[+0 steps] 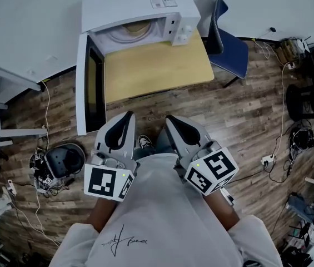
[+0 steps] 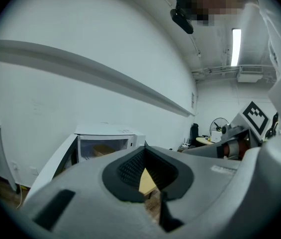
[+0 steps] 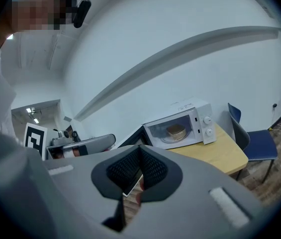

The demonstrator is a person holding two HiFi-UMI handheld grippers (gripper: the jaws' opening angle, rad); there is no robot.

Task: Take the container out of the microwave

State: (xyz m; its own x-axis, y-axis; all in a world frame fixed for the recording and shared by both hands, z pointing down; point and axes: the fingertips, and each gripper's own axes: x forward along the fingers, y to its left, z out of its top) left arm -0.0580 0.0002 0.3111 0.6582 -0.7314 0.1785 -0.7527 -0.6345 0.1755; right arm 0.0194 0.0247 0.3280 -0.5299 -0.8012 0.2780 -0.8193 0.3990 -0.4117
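1. Head view: from above, looking steeply down on left tongs (image 1: pixel 124 118) and right tongs (image 1: pixel 172 122); microwave (image 1: pixel 140 15) well ahead.
2. Both tongs views: near-level along their jaws, sharing the far microwave and bench (image 3: pixel 220 156).

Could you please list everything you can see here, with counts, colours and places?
table: 1, light wood, top centre of the head view
microwave: 1, white, on the table, door open
container: 1, tan, inside the microwave
chair: 1, blue, right of the table
black device: 1, on the floor at left
cabinet: 1, white, far left
left gripper: 1, grey, jaws shut, empty
right gripper: 1, grey, jaws shut, empty
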